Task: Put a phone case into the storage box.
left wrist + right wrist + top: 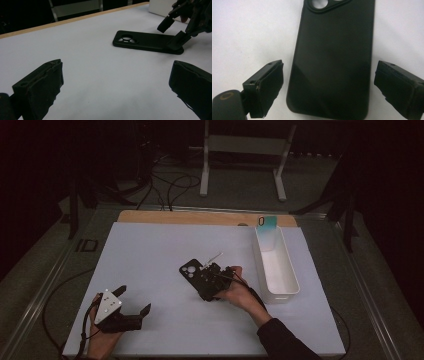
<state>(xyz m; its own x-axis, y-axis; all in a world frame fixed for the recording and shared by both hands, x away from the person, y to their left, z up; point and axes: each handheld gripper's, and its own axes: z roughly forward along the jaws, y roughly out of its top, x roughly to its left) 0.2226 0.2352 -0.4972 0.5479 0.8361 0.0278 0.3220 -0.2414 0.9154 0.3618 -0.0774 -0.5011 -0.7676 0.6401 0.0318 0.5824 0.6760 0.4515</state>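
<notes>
Two grippers: both jaws wide, holding nothing
case [191, 268]: flat mid-table, camera end away
right gripper [329, 87]: jaws straddle case's near end
left gripper [135, 305]: near-left, well apart from case

White bin [276, 270] at table's right edge — teal card [268, 223] at its far end; white stand [245, 150] behind table [150, 250].
</notes>
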